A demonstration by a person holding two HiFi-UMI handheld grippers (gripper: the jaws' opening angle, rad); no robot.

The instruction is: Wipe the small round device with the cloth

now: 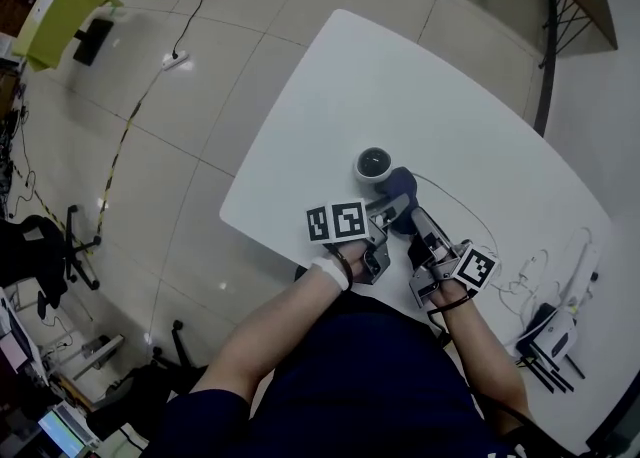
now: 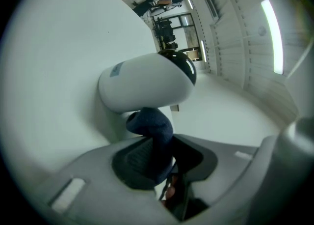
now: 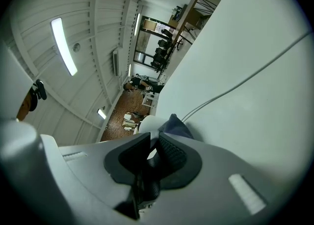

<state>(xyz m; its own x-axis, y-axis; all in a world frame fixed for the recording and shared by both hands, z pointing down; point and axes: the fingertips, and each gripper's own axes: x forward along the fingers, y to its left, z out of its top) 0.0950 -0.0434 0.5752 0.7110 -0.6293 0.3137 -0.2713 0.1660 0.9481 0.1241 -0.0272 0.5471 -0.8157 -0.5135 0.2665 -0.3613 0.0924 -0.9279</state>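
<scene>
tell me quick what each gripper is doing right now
left gripper: jaws closed on the dark blue cloth
right gripper: jaws closed on the dark blue cloth too

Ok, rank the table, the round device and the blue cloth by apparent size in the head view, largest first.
1. white table: by far largest.
2 or 3. round device and blue cloth: near alike; the cloth is bunched and partly hidden, so unranked.

Small device (image 1: 374, 163) — cloth (image 1: 400, 186) just beside
</scene>
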